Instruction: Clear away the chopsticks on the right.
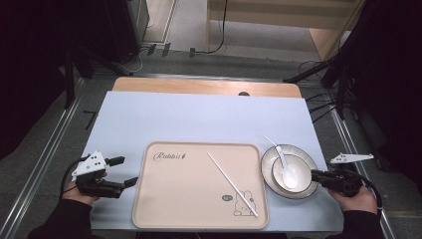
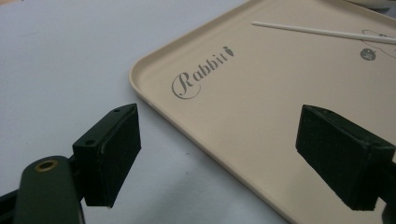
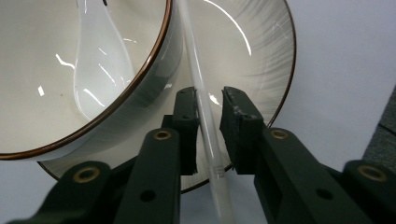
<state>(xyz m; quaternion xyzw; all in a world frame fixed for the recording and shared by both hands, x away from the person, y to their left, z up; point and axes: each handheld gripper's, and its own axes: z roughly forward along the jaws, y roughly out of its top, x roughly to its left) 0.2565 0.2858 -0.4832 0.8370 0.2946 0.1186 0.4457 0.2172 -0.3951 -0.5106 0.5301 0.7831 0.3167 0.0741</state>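
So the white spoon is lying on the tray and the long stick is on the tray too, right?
Not quite. The white spoon lies in the bowl, on the plate beside the tray, as the high view shows. The long stick is on the tray.

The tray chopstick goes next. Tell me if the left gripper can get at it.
Probably yes. The left gripper sits just left of the tray, jaws open and empty. The chopstick lies bare on the tray's right half with nothing between them, though the gripper would have to reach across.

Glossy glazed bowl (image 3: pixel 56 70); matt tray (image 2: pixel 261 107)
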